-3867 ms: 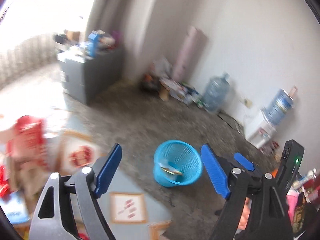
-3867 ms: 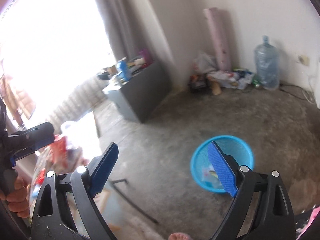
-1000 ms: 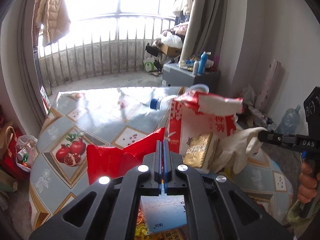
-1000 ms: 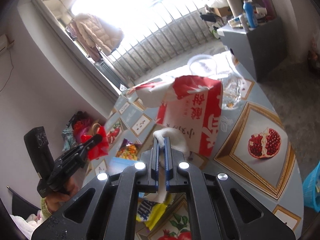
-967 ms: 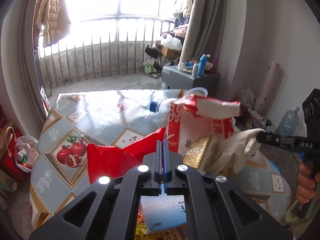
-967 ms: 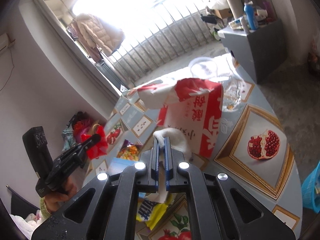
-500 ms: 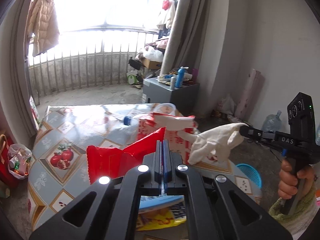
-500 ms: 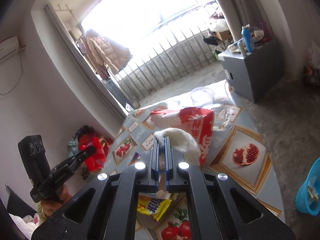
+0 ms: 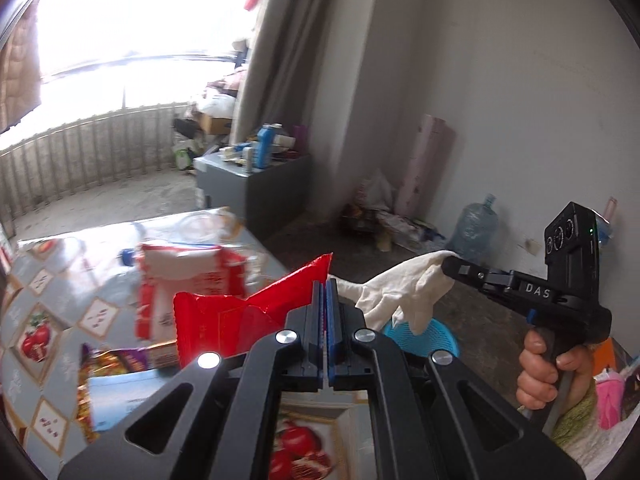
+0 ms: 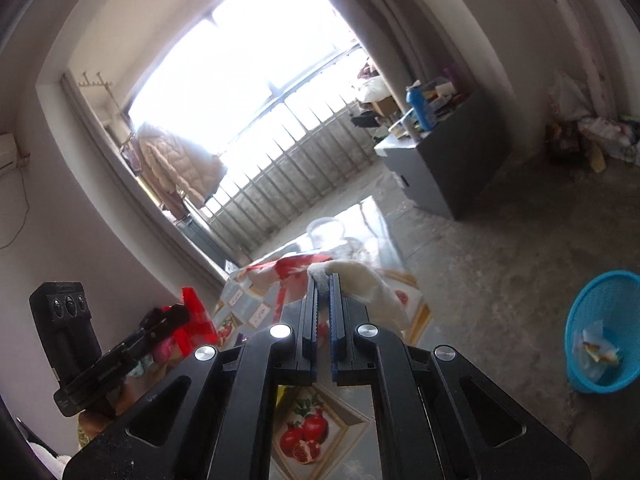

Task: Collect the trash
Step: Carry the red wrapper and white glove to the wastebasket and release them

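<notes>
1. Both pairs of fingers are pressed together on trash: the left gripper [image 9: 325, 292] pinches a red wrapper [image 9: 240, 316], and the right gripper [image 10: 323, 284] pinches a crumpled white cloth or tissue [image 10: 372, 288]; which of the two it is cannot be told.
2. Landmark: the blue basket [image 10: 600, 332] on the concrete floor [image 10: 500, 260]. It stands well apart from the table [image 10: 416, 312], off its far side, with a few scraps already inside.
3. Both held pieces hang above the table edge, between the table clutter and the basket, nearer the table.
4. Step in hand, as I judge it: carrying two picked-up pieces toward the basket.
5. Next move calls for bringing each gripper over the basket's open mouth, then parting the fingers so the light pieces fall inside rather than drift onto the floor beside it.
6. More trash lies on the table, farther from the basket: a red-and-white bag [image 9: 188, 276] and other wrappers.
</notes>
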Available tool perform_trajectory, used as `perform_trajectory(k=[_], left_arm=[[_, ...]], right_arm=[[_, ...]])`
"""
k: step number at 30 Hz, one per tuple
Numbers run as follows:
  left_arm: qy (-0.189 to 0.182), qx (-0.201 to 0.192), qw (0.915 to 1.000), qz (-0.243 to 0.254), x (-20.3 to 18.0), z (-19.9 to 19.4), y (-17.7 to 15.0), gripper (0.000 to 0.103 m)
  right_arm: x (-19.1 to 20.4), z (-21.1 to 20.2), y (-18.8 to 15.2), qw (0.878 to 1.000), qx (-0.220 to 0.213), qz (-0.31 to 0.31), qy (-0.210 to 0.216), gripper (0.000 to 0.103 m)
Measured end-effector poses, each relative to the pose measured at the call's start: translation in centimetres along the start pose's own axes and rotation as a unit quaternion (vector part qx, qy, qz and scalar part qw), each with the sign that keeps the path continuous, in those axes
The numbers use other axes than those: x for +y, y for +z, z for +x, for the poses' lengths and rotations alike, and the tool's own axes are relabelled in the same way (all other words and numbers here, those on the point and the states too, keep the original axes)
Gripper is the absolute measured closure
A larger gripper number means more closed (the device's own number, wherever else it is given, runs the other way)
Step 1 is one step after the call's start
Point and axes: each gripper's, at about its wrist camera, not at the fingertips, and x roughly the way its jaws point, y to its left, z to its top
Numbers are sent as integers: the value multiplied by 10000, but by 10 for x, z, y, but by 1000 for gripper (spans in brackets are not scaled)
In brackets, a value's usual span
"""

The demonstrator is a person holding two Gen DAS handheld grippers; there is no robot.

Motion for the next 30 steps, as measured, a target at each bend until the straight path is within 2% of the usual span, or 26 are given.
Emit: perform_trajectory(k=[4,8,11,14,19,24,26,30], left_arm=[[-619,283,9976,114,-39,46,13,102],[-1103,618,9916,266,-83,100,24,102],[-1492,958,9837,283,-114,147,28,102],[-1841,1477,9717,134,-144,206,28,102],[-1907,2228,9560,22,-186,293,14,101],[-2158,2945,9307,-211,-214,368,-6,101],[-2207,3130,9234,-271,-224,394,-11,101],[-2170,3317,9168,-484,-234,427,-20,101]], right_arm=[[-38,-31,6,9981,-360,249,-442,100],[-86,-62,9,9899,-663,572,-1115,100],[-127,-77,6,9806,-739,925,-1563,100],[-161,-79,-3,9714,-702,1271,-1877,100],[-210,-68,-18,9587,-550,1777,-2153,100],[-255,-59,-23,9466,-364,2089,-2430,100],[-270,-55,-25,9431,-336,2183,-2486,100],[-300,-49,-27,9355,-227,2421,-2562,100]])
